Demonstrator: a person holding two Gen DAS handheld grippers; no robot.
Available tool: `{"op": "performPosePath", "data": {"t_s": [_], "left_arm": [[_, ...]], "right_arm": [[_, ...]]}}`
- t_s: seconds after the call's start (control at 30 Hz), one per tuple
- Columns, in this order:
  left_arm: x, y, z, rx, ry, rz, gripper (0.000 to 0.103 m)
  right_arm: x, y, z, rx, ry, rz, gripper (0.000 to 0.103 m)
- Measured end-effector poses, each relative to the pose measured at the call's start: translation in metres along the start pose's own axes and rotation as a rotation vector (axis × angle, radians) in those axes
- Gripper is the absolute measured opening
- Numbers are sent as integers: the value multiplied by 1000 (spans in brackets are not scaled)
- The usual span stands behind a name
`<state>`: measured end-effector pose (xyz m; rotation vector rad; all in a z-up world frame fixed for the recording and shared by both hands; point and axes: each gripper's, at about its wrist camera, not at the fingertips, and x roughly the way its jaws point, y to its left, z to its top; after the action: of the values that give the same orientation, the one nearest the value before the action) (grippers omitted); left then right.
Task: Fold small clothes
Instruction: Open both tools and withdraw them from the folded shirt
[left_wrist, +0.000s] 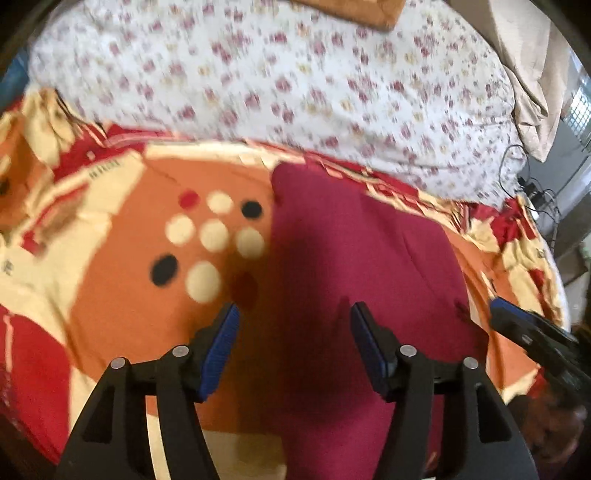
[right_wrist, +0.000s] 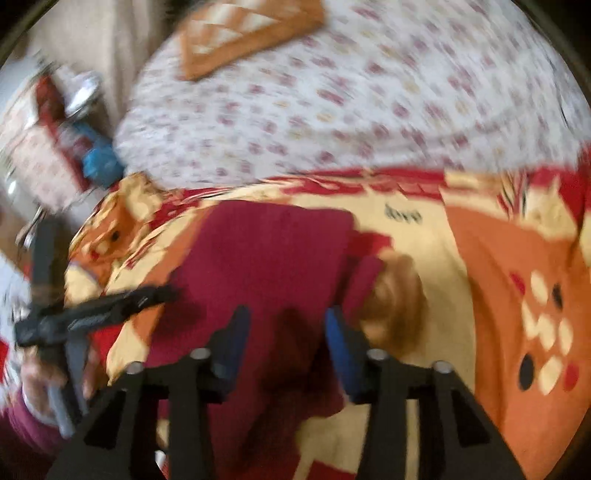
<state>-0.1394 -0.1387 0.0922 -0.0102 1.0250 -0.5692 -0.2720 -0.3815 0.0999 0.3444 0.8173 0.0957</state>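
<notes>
Maroon garment (left_wrist: 354, 266) lies spread flat on a patterned blanket (left_wrist: 122, 236) of orange, cream and red, with cream, black and red dots printed at about ten o'clock from the left gripper (left_wrist: 293, 321). In the left wrist view the garment fills the centre and runs down toward six o'clock, passing beneath the gap between the fingers. The left gripper's blue-padded fingers (left_wrist: 221, 350) stand wide apart, poised over the cloth with nothing between them; whether they touch the fabric cannot be told. At about three o'clock in that view, the tip of the right gripper (left_wrist: 517, 325) shows near the garment's right edge.

In the right wrist view the same maroon garment (right_wrist: 266, 258) sits at centre, its far edge at twelve o'clock and a narrower part jutting out toward two o'clock. The right gripper (right_wrist: 288, 328) also has its fingers apart, over the cloth, gripping nothing. At nine o'clock the left gripper (right_wrist: 110, 306) appears, blurred, by the garment's left edge.

Beyond the blanket, toward twelve o'clock in both views, lies a white floral sheet (left_wrist: 295, 81) (right_wrist: 351, 103), with an orange patterned cloth (right_wrist: 243, 29) on it. Both pictures are smeared by motion.
</notes>
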Motion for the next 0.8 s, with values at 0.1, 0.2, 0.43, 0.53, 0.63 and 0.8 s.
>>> {"op": "performPosePath", "data": {"t_s": [0.1,0.2,0.43,0.53,0.63,0.8], "left_arm": [[-3,-1,-2,-2,-28,36,53],[-3,-2,-6,1,-34,58,53],[-16,-12,-18,52,-93,116,53],[-23,-16,-21,68,-119,138,53],[-34,-19,-22,66,-160,144,53],[-47,-25,-23,94,-195,165,53]], "right_arm": [[-5,23,-5,-59,1,57,36],[15,30,-21,-118,66,-35,35],[30,22,-36,-96,80,-120,29],[17,26,-30,-76,47,-102,32],[4,37,-26,-89,-5,-145,53],[-8,50,-25,-126,-73,-233,70]]}}
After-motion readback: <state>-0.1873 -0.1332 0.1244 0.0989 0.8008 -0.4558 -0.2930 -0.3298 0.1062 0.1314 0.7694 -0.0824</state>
